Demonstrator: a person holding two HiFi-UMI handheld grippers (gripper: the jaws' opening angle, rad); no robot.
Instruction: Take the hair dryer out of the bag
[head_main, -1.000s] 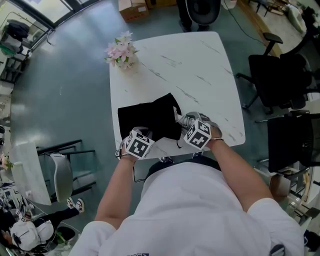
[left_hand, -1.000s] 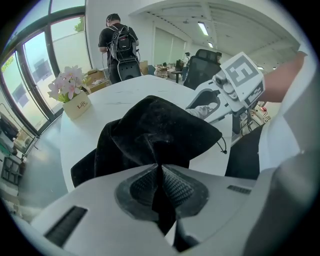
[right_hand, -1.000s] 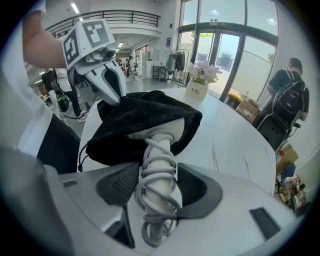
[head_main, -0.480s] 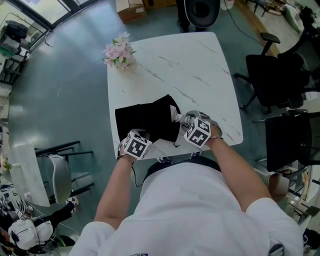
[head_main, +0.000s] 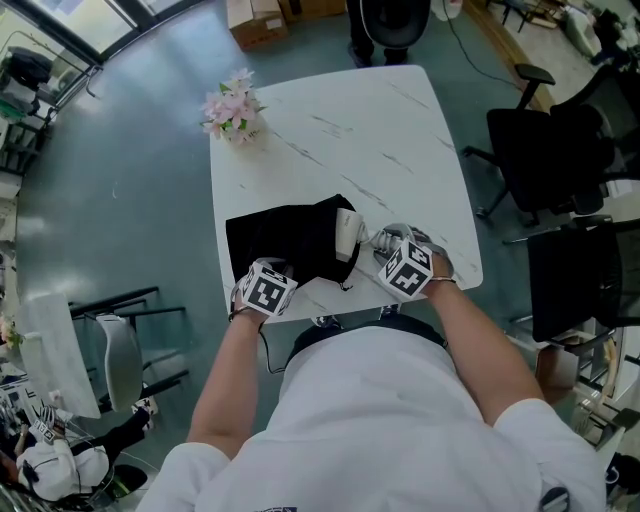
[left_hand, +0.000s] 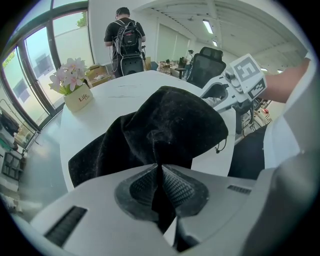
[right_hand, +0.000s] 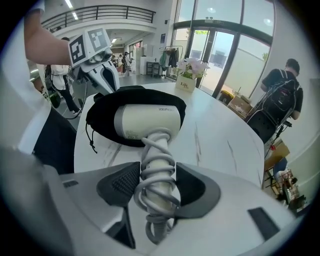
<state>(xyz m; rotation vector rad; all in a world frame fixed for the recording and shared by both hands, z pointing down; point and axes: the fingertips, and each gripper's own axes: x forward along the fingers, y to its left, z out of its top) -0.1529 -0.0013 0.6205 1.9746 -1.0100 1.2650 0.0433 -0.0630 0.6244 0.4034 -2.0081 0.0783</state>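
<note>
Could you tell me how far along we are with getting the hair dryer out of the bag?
Partly done: the hair dryer shows its pale head outside the mouth of the black bag, with its back end in the opening. In hand: the right tool grips the cord-wrapped handle, and the left tool pinches the bag's cloth. Left: draw the dryer fully clear onto the table.

Head view looks steeply down on the table (head_main: 400, 130); both low, close gripper views share the bag (left_hand: 170, 125).
</note>
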